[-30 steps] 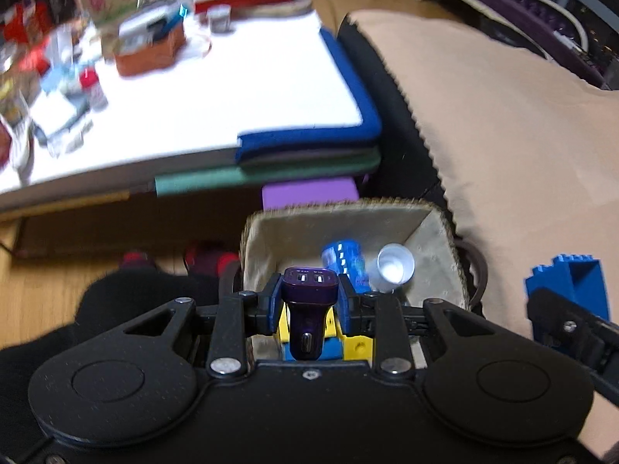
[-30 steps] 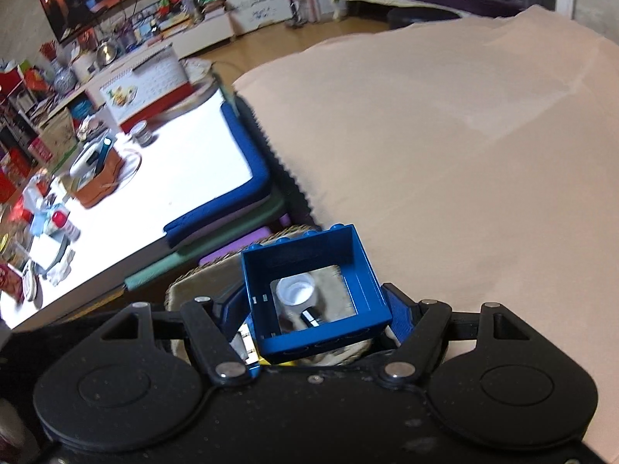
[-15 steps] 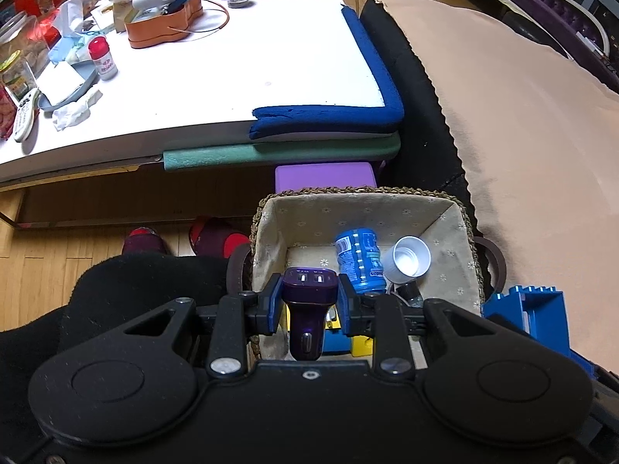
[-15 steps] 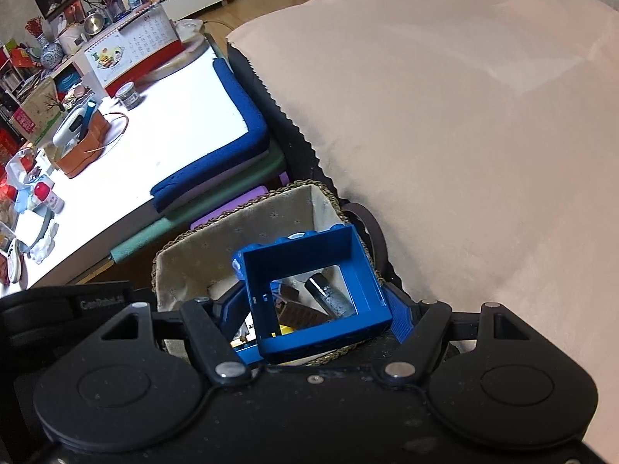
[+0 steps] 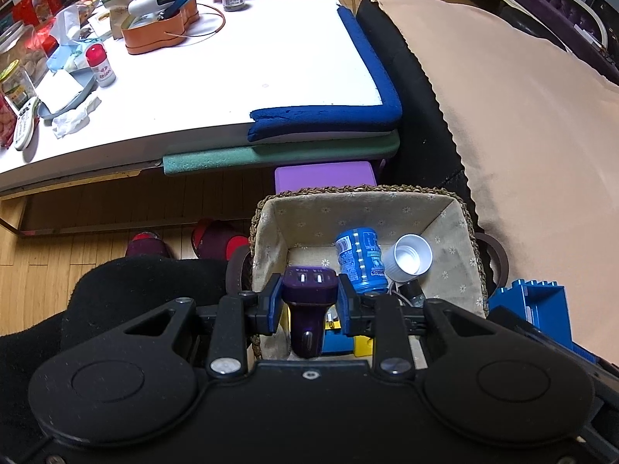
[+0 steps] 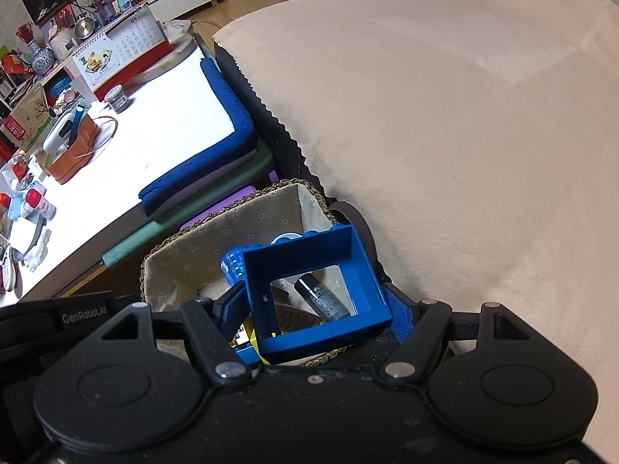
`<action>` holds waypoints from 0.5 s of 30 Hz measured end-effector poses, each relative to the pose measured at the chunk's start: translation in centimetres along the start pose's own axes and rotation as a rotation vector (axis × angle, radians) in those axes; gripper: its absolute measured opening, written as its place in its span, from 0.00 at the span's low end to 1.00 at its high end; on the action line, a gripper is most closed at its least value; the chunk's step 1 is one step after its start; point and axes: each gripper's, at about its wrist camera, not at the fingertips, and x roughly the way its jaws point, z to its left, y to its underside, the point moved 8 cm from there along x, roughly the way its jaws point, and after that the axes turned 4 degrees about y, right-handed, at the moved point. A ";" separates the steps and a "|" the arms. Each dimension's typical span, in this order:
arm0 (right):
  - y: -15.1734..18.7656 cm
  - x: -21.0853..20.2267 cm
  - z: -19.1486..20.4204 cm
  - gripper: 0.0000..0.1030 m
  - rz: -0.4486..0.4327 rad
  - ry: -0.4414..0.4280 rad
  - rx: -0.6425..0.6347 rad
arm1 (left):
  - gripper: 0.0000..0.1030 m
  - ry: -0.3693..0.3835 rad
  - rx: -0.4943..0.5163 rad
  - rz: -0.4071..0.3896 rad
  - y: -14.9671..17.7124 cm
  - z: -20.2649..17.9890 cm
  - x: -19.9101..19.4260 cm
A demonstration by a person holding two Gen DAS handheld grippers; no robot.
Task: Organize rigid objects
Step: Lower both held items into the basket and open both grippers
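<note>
My left gripper is shut on a dark purple USB car charger and holds it over the near edge of a woven, cloth-lined basket. In the basket lie a blue can, a white cap and blue and yellow bricks. My right gripper is shut on a hollow blue window brick over the basket's right near side; a small dark bottle shows through it. The blue brick also shows in the left wrist view.
A low white table with blue and green foam edge guards stands behind the basket, carrying an orange box, jars and clutter. A peach cloth covers the surface on the right. A purple block sits behind the basket. Wooden floor lies left.
Both grippers have moved closer over the basket, each still holding its object. The blue window brick has come lower and nearer the basket's right side.
</note>
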 end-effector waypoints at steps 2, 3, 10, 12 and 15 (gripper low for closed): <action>-0.1 0.1 0.0 0.70 0.000 -0.001 0.000 | 0.26 0.000 0.000 0.000 0.0 0.0 0.0; 0.0 0.1 0.0 0.70 -0.001 0.000 0.000 | 0.26 -0.002 0.000 -0.002 0.0 0.0 0.0; -0.3 0.2 0.3 0.70 -0.009 -0.005 0.002 | 0.26 -0.006 -0.001 -0.003 -0.1 0.0 0.0; -0.6 0.2 0.4 0.71 -0.015 -0.009 0.000 | 0.26 -0.005 0.000 -0.003 -0.1 0.0 0.0; -0.8 0.1 0.5 0.78 -0.033 -0.014 0.005 | 0.28 -0.009 0.002 -0.011 -0.1 0.0 -0.2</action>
